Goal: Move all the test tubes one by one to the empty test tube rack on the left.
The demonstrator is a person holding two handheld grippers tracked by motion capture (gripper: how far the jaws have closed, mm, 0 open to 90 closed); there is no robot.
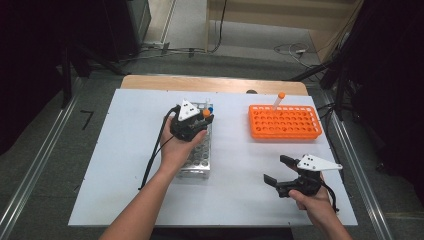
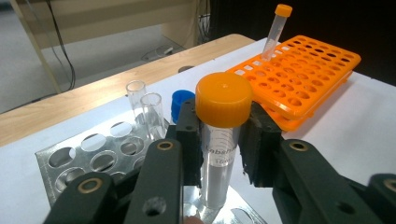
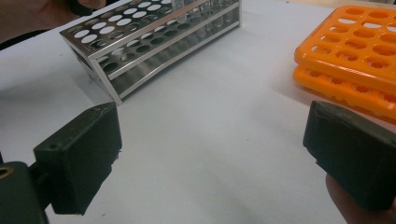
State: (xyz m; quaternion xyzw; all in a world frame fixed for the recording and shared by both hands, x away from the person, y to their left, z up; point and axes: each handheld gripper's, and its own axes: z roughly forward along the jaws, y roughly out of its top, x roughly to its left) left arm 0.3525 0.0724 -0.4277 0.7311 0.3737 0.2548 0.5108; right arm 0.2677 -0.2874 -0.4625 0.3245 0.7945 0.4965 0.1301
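Two black jaws of the left claw point(image 2: 223, 140) clamp the orange-capped tube point(image 2: 221, 135) just under its cap, over the far end of the metal rack point(image 1: 197, 155) on the bench point(image 1: 235, 185). The tube stands roughly upright, long axis vertical, cap up, its lower end down among the rack's holes. A tilted lift could catch that end on a hole's rim, or knock the two open glass tubes point(image 2: 144, 109) and the blue-capped tube point(image 2: 181, 100) just beside it. The right claw point(image 1: 280, 172) hovers spread wide and empty, near the orange rack point(image 1: 285, 122).
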